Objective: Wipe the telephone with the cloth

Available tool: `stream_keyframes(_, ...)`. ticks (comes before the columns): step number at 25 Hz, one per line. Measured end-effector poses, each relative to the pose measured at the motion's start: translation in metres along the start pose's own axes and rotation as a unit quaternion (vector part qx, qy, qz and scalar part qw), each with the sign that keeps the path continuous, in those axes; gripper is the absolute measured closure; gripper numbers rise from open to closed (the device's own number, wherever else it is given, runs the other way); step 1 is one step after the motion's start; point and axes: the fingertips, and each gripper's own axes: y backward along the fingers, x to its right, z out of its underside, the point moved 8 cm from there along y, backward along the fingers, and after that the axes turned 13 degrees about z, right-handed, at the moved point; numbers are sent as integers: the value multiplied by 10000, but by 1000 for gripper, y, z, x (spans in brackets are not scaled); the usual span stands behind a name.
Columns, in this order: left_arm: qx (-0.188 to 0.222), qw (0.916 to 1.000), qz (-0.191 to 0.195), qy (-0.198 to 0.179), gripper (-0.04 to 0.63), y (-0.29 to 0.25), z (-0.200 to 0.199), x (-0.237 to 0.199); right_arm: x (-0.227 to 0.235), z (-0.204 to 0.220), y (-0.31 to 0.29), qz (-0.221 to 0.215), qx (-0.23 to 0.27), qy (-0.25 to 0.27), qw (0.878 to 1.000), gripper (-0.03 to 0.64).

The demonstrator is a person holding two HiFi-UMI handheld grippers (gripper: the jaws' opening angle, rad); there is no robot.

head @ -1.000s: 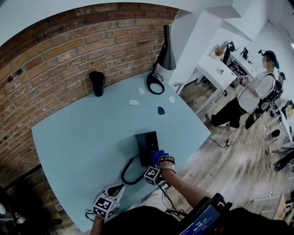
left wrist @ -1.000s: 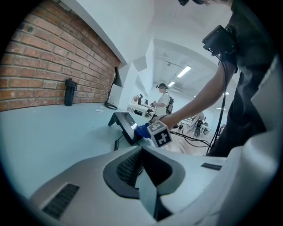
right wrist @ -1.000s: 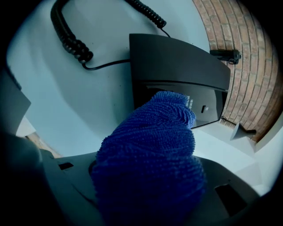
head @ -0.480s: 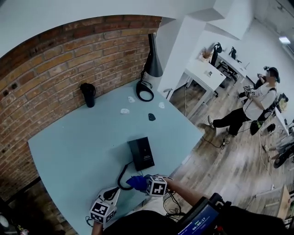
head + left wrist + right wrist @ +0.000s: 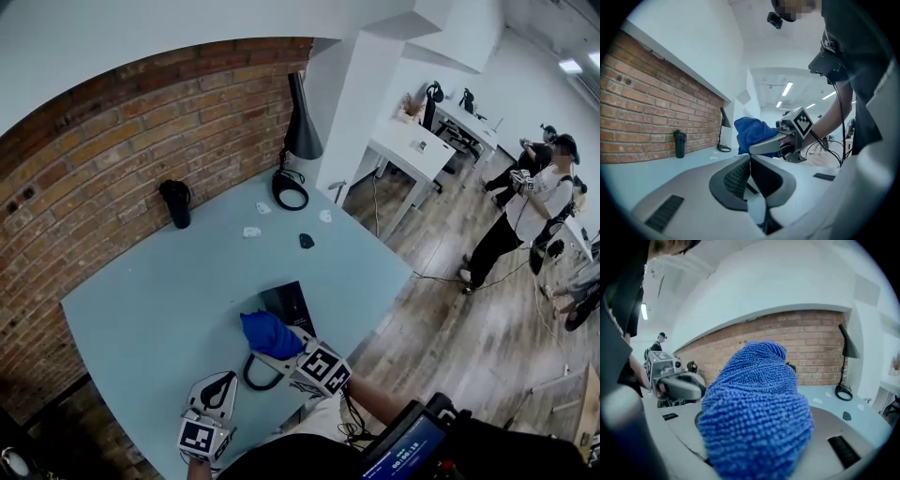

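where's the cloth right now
In the head view the cloth is low centre, bunched in the right tongs, at the near edge of the telephone.

A black, flat, rectangular telephone [image 5: 294,302] lay on the pale blue table [image 5: 159,291], toward 5 o'clock from its middle, with its black cord [image 5: 255,373] looping out at the telephone's 7 o'clock. A bright blue, nubbly cloth [image 5: 266,333], bunched into a rounded wad, was clamped in the right gripper [image 5: 282,344] and covered the telephone's 7 o'clock corner.
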Motion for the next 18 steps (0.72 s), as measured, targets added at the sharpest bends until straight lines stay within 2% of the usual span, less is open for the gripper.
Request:
stream_keyframes(5, 510, 9983, -160, -244, 575, 7, -35, -7, -8, -52, 11, 162, 1156, -255, 9928, 430)
stream_keyframes(9, 789, 9956, -302, -411, 577, 13, -38, -11, -27, -62, 21, 122, 1636, -106, 9864, 431)
stream_keyframes(14, 598, 9961, -368, -538, 577, 10, -31, -8, -44, -32, 18, 93, 1335, -102, 9910, 431)
stream_keyframes(18, 426, 9976, -344, -425, 577, 10, -15, -4, -48, -3, 8, 202, 849, 95, 9961, 431)
